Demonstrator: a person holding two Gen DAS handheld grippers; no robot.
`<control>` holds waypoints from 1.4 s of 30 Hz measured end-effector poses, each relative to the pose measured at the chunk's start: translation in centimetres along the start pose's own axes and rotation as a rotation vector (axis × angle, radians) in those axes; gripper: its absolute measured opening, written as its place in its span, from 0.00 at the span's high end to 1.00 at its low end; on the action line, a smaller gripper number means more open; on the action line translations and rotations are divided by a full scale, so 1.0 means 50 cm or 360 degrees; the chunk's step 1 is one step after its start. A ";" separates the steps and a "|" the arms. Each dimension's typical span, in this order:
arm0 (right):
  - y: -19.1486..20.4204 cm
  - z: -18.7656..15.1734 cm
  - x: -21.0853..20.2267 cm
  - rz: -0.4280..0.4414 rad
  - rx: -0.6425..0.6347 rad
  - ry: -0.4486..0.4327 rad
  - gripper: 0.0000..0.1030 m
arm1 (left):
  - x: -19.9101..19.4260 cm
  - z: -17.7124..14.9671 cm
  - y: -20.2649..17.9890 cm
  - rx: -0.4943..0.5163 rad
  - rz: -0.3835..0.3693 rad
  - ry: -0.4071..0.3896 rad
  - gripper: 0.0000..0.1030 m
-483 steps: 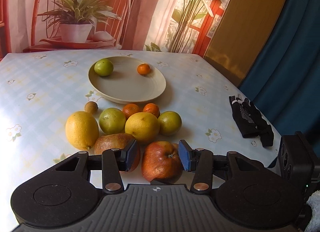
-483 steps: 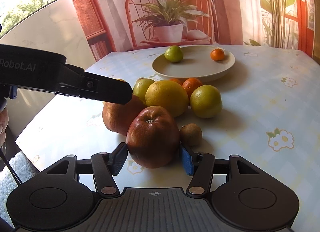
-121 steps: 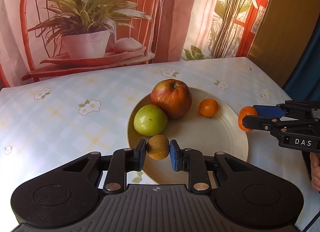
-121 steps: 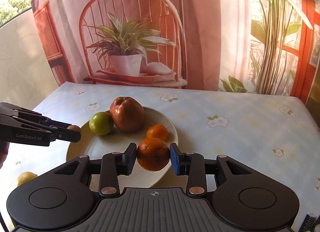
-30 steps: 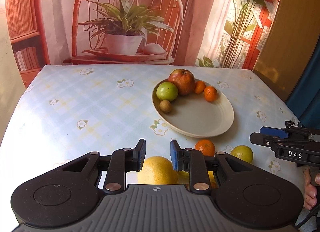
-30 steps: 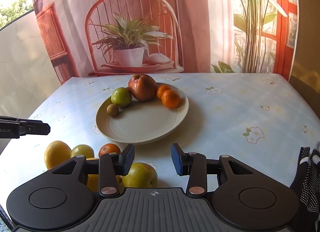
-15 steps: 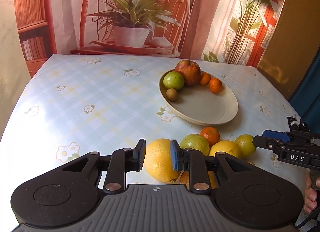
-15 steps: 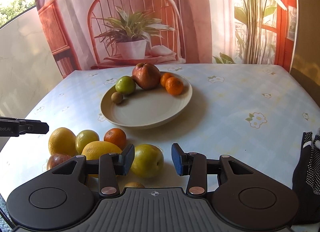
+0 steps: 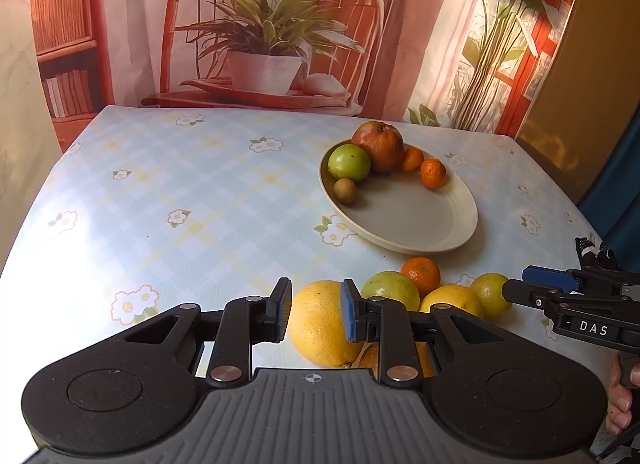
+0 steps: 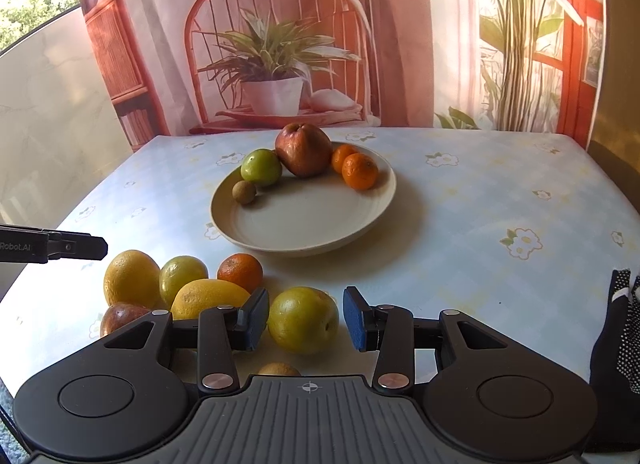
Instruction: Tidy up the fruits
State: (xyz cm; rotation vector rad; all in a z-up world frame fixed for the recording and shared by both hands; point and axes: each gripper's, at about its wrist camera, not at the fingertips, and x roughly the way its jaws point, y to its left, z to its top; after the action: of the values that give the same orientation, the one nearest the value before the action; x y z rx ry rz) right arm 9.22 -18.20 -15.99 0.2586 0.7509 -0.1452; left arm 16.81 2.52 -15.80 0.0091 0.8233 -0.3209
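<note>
While five fruits lay on the plate [image 10: 372,219], both spread grippers, left gripper [image 9: 315,310] and right gripper [image 10: 305,318], faced the remaining lower-frame pile [image 10: 208,296].

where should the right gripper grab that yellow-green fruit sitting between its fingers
Across its widest middle, coming in level from the near side, as the right gripper is lined up now. The yellow-green fruit is round, so the pads should close on its left and right flanks at mid-height. The right flank is open table; a yellow citrus sits close on the left, so the left finger has little room.
</note>
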 end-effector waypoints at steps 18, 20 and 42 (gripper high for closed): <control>0.043 -0.020 -0.028 0.0050 -0.0060 0.0009 0.63 | -0.012 -0.019 -0.028 0.0022 -0.0117 0.0004 0.73; 0.044 -0.027 -0.032 0.0052 -0.0043 0.0012 0.63 | -0.010 -0.016 -0.033 0.0033 -0.0159 0.0007 0.73; 0.063 -0.099 -0.063 0.0172 0.0027 0.0070 0.63 | 0.002 -0.046 -0.053 0.0055 -0.0233 0.0135 0.73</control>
State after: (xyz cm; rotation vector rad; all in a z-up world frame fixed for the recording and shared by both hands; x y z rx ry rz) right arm 4.40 -13.67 -16.71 0.3188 0.7779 -0.0438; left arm 14.48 0.28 -17.12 -0.0055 0.9044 -0.4752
